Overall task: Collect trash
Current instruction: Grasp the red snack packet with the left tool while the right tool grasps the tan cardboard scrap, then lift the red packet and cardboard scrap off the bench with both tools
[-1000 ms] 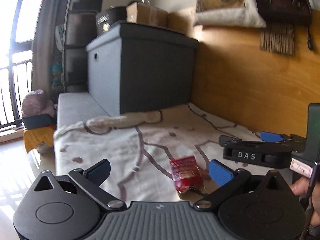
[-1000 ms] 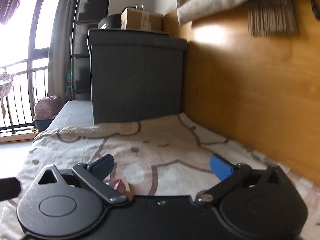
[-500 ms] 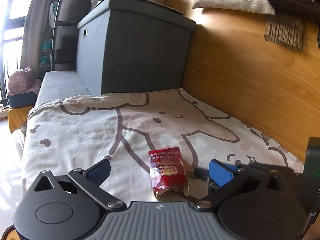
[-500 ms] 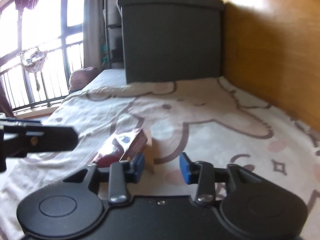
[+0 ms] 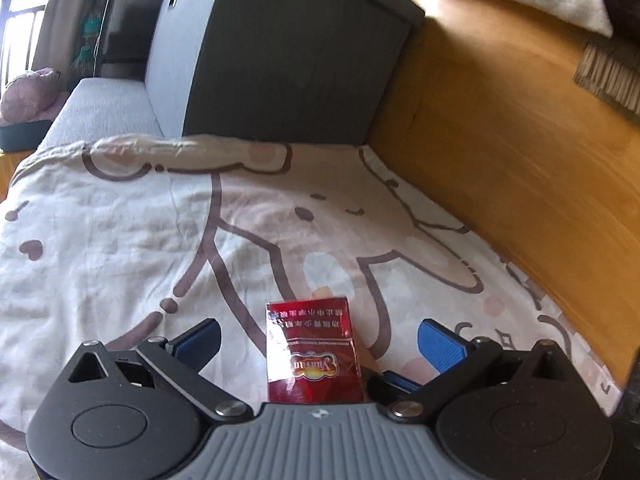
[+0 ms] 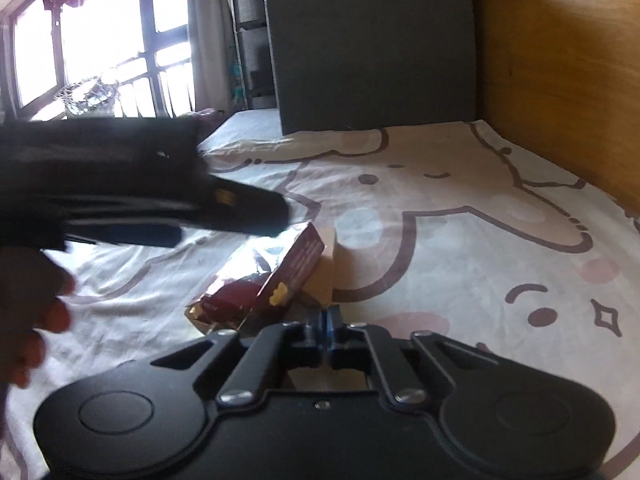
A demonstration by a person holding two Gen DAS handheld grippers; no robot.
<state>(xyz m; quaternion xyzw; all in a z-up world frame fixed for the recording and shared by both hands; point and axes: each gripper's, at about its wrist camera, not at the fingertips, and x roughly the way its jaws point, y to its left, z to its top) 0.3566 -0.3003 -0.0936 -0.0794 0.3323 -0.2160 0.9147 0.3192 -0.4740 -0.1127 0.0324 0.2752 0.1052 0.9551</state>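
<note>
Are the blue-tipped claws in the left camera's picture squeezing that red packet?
No, the left gripper stands open, its blue pads clear of the red packet lying between them.

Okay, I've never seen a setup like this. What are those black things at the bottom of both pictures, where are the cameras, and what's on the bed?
There is no robot here. A person holds a hand-held gripper in each hand, and each one carries a wide-angle camera looking forward along its two blue-padded fingers. One picture is from the left hand-held gripper, which is open. A red pack lies between its fingers on the cartoon-print blanket, not yet squeezed. The other picture is from the right hand-held gripper. Its pads are shut together just beside the pack, and I can see nothing between them. A dark storage box stands behind.
</note>
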